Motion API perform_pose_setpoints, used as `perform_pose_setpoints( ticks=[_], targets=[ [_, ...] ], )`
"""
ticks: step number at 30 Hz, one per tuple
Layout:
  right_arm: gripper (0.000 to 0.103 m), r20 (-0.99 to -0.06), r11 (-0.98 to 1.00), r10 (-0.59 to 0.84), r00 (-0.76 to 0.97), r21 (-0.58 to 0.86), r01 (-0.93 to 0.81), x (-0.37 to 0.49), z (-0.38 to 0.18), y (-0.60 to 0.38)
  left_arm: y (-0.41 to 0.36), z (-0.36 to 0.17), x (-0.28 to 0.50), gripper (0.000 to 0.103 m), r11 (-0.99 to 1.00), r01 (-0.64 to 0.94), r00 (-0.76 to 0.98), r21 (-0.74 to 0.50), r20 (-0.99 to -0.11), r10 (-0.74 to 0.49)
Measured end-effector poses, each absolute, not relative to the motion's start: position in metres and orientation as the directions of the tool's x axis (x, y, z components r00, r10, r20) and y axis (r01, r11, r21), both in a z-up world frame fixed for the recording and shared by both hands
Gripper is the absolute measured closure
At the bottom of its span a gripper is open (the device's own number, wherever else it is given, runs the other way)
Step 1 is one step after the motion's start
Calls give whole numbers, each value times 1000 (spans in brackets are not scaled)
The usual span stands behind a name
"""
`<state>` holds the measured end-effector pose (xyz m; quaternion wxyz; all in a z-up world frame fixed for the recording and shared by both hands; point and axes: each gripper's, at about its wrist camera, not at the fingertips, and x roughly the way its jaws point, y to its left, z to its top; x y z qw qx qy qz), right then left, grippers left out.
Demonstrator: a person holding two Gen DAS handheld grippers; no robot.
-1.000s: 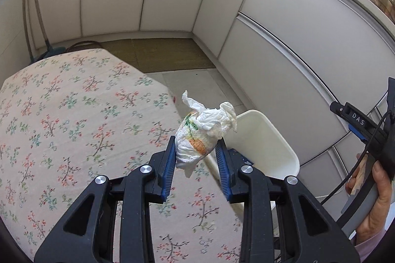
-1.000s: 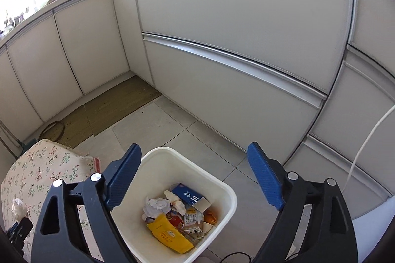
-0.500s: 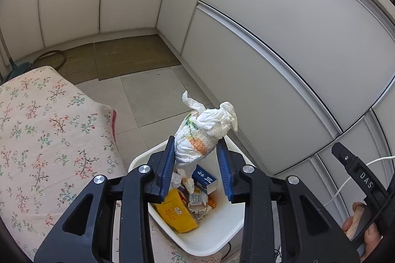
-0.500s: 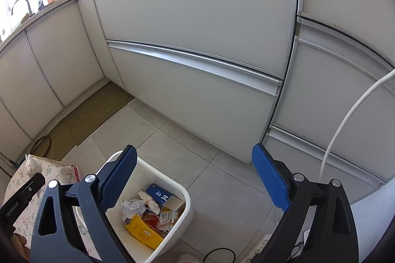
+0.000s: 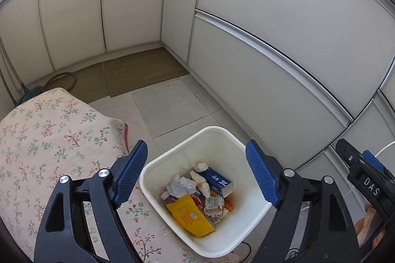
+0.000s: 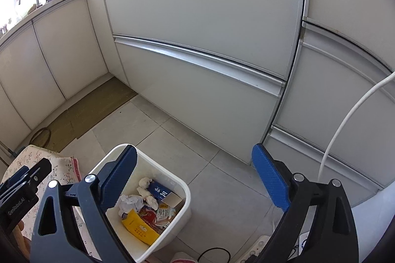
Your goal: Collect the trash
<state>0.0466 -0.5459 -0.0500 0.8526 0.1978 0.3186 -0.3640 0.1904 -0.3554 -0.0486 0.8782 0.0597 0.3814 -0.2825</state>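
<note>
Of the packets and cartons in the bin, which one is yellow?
The flat yellow packet at the near side of the white bin. The carton behind it is dark blue, the small one pale with print.

1 white bin [image 5: 249, 233], on floor. Inside: 1 yellow packet [image 5: 190, 216], 1 blue carton [image 5: 217, 180], 1 small milk carton [image 5: 213, 205], approx. 3–4 crumpled tissue wads [image 5: 181, 185]; rest too jumbled to count. 1 floral-cloth surface [image 5: 49, 137]. 2 floor mats [image 5: 143, 70]. 2 tools: left tool [image 5: 196, 176], right tool [image 6: 193, 180].

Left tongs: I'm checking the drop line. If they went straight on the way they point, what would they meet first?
Probably the trash piled in the white bin; the open left tongs point down into it, though depth is unclear.
</note>
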Motion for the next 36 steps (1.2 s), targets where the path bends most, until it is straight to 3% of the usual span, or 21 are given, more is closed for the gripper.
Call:
perform_pose_setpoints(
  ticks=[5,12,18,24,36],
  targets=[
    [11,-667,696,-471,577,121,708,34,-45,-517,-327,-36,162,7,863,506,653,1,-654,-382],
    [7,-592,752,-476,651,110,650,12,-39,-460,-261,-27,134,7,895,446,704,-23,-608,-366],
    [7,-536,840,-384,752,134,525,10,-38,-402,-200,-24,111,7,910,413,750,-51,-548,-371],
    [7,-436,892,-385,813,50,449,2,-31,-344,-148,-31,97,7,938,343,777,-56,-545,-316],
    [7,-421,924,-373,827,-84,374,11,-41,-284,-99,-53,98,7,950,291,746,-109,-596,-297]
  ],
)
